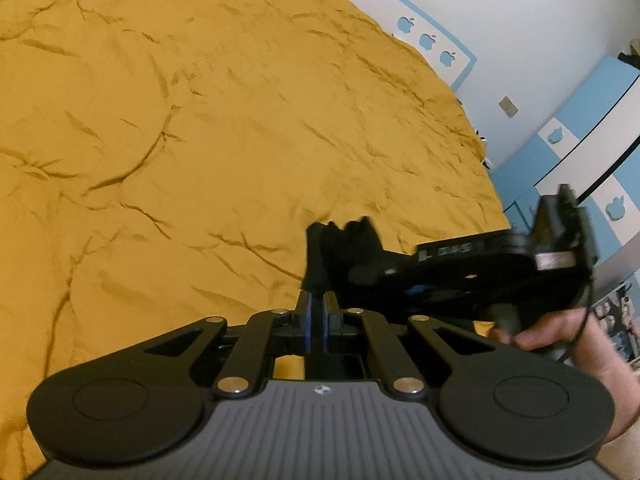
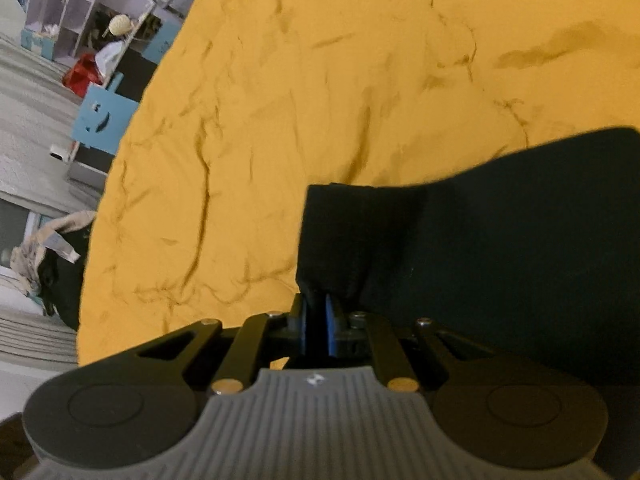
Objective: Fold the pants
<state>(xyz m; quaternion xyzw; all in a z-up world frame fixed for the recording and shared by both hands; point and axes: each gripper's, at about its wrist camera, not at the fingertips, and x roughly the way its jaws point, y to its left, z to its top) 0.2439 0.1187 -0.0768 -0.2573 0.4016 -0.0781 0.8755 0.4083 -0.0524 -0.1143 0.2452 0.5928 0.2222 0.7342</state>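
Observation:
The black pants (image 2: 500, 216) hang over the yellow bedspread (image 2: 320, 80). In the right wrist view my right gripper (image 2: 317, 322) is shut on a corner of the pants, and the cloth spreads to the right. In the left wrist view my left gripper (image 1: 316, 318) is shut on a bunched black edge of the pants (image 1: 320, 252), held above the bedspread (image 1: 200, 120). The right gripper's body (image 1: 480, 276) comes in from the right beside it, with a hand on its handle.
The bed's right edge runs along a white wall with a blue-trimmed headboard (image 1: 432, 40) and blue drawers (image 1: 580, 120). In the right wrist view, shelves (image 2: 92, 12), a blue chair (image 2: 104, 116) and a heap of clothes (image 2: 44, 256) stand on the floor to the left.

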